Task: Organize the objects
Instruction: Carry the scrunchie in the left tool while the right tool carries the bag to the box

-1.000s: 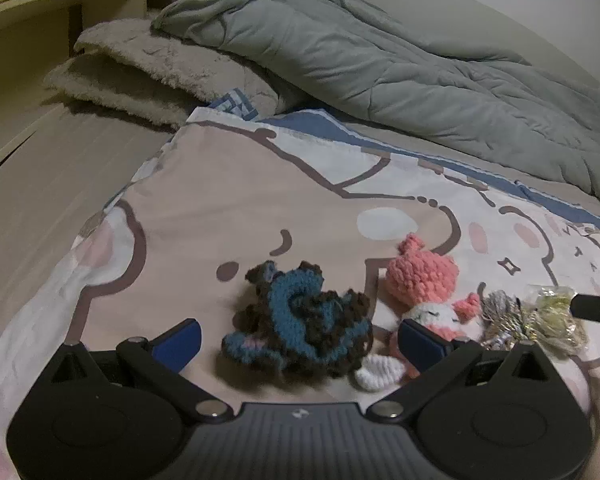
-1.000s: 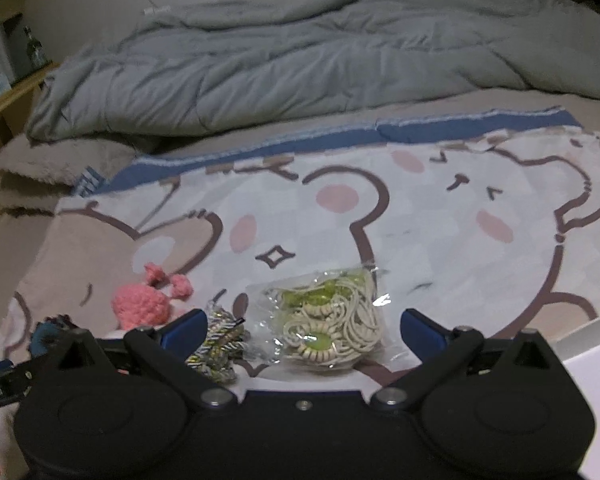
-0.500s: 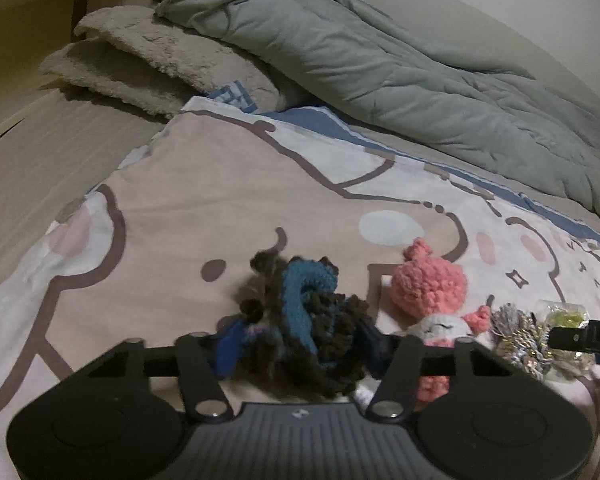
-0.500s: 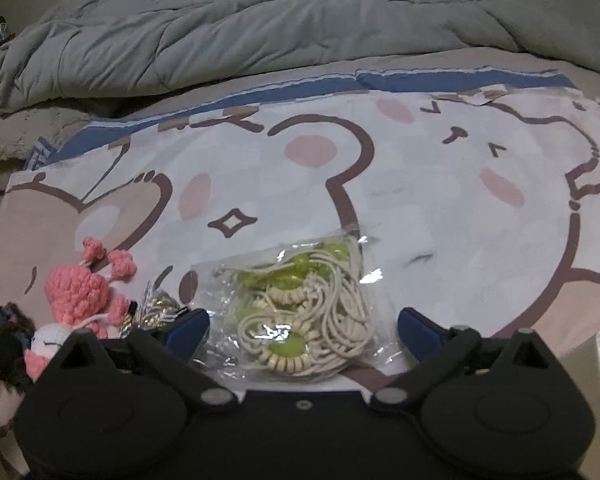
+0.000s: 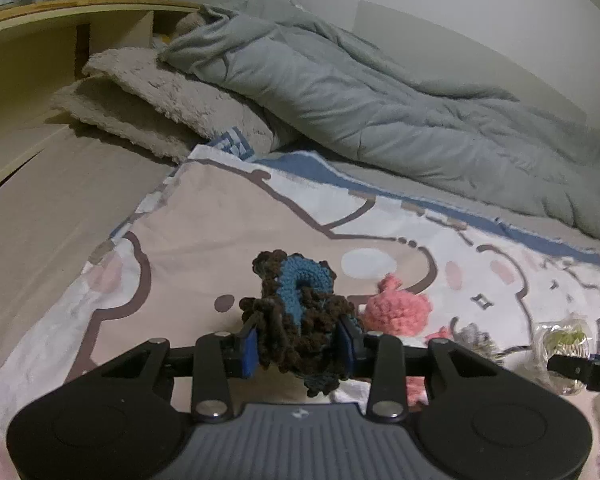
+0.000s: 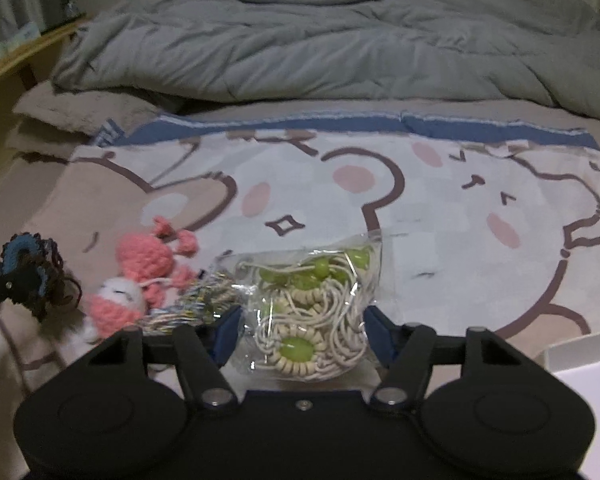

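Fingers (image 6: 374, 334) pinch clear bag (image 6: 312, 312) holding cream-and-green beaded cords (image 6: 300, 350).

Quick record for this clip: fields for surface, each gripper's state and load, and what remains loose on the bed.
surface: cartoon bear blanket on a bed
left gripper: shut on blue and brown crochet piece, which looks raised off the blanket
right gripper: shut on clear bag of beaded cords
loose items: pink crochet toy; small striped bundle beside it
background: grey duvet, rumpled
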Demonstrator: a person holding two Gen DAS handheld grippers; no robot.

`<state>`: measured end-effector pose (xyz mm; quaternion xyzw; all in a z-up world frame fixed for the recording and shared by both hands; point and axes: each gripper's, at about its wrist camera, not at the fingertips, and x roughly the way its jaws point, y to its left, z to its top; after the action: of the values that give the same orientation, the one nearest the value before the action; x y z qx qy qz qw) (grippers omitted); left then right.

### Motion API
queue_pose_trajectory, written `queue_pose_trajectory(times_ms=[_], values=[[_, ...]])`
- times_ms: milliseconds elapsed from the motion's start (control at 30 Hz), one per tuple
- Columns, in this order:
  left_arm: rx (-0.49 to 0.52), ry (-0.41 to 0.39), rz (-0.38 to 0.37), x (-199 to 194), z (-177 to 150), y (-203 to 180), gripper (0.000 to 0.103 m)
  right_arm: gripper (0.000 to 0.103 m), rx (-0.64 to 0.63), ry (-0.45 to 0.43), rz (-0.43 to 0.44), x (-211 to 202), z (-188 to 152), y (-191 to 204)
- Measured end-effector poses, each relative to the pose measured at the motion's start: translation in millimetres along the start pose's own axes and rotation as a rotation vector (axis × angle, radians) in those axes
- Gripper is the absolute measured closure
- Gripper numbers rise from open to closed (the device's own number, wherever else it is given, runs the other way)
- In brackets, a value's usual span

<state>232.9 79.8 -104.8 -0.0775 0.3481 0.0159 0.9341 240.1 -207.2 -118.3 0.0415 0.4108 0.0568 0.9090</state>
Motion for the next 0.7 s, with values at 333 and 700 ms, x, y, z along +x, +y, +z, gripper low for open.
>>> queue_pose_trajectory(times_ms=[333, 700], values=[[0.027, -0.035, -0.038, -64, 8, -23, 0.063, 0.037, -0.004, -0.079, 0.042, -70, 1, 3], [0.089, -0.059, -0.076, -118, 4, -62, 0.063, 0.037, 0.027, -0.132, 0.034, -130, -6, -14]])
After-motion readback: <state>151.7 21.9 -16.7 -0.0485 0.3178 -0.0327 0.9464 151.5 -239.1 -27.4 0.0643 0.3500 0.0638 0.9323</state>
